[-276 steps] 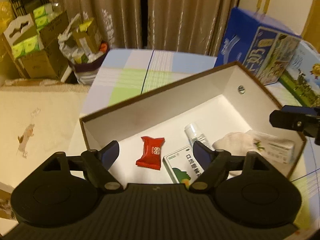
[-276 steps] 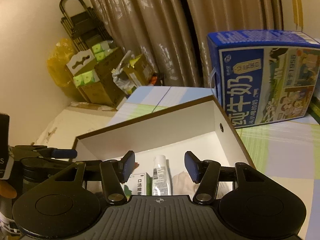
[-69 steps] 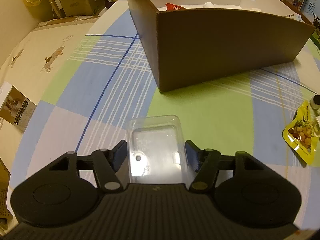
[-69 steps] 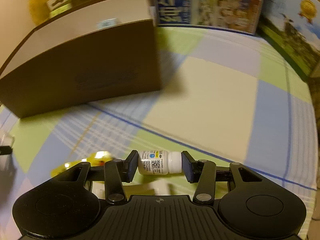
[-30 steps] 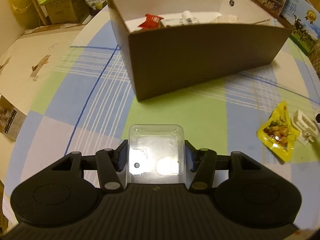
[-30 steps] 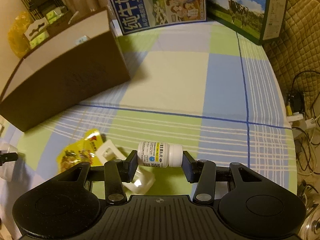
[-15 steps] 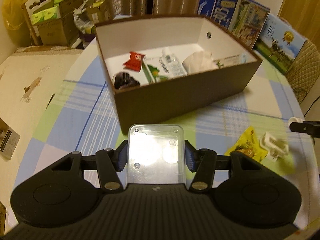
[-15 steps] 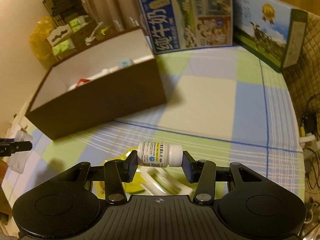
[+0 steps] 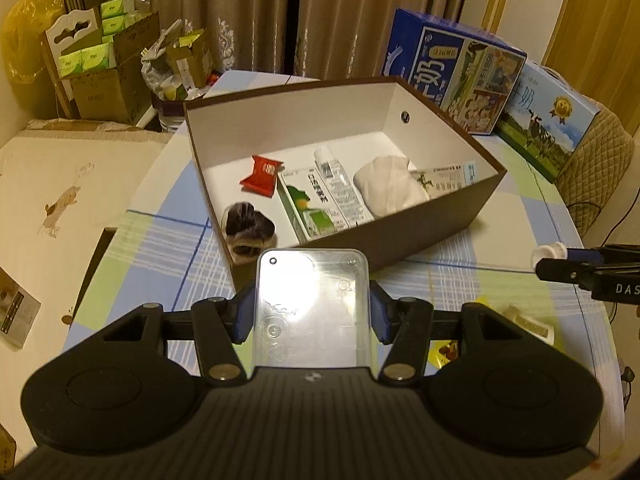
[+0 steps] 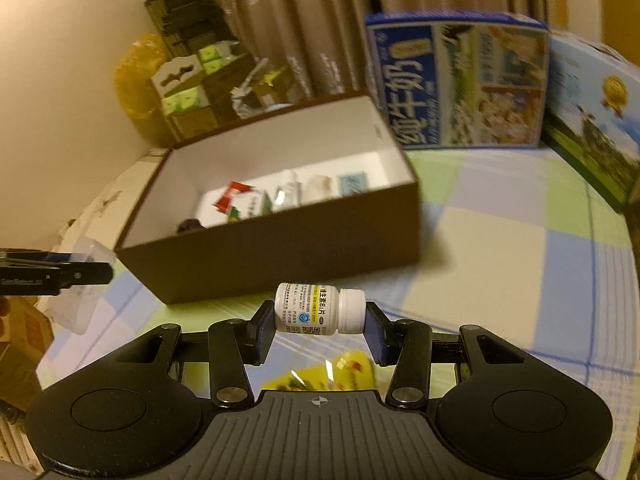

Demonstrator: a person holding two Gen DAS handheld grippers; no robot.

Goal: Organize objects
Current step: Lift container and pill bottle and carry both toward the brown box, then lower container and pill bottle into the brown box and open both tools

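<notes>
My left gripper (image 9: pixel 312 314) is shut on a clear plastic box (image 9: pixel 312 304), held in the air just in front of the brown cardboard box (image 9: pixel 432 232). That cardboard box holds a red sachet (image 9: pixel 262 174), a green-and-white carton (image 9: pixel 308 202), a small tube (image 9: pixel 336 186), a white cloth (image 9: pixel 390 184) and a dark wrapped item (image 9: pixel 248 226). My right gripper (image 10: pixel 319 321) is shut on a small white pill bottle (image 10: pixel 319 314), lying sideways between the pads, above the table and short of the brown cardboard box (image 10: pixel 280 248). The left gripper (image 10: pixel 56 272) shows at the left edge there.
A yellow snack packet (image 10: pixel 320 372) and a white plastic piece (image 9: pixel 528 322) lie on the checked tablecloth (image 9: pixel 168 248) under the grippers. Two milk cartons (image 9: pixel 452 72) (image 9: pixel 548 120) stand behind the box. Cardboard boxes and bags (image 9: pixel 104 68) sit on the floor beyond the table.
Both grippers have risen and tilted up with their loads. The brown box's inside now shows in both views, and the snack packet has slid under the grippers.
</notes>
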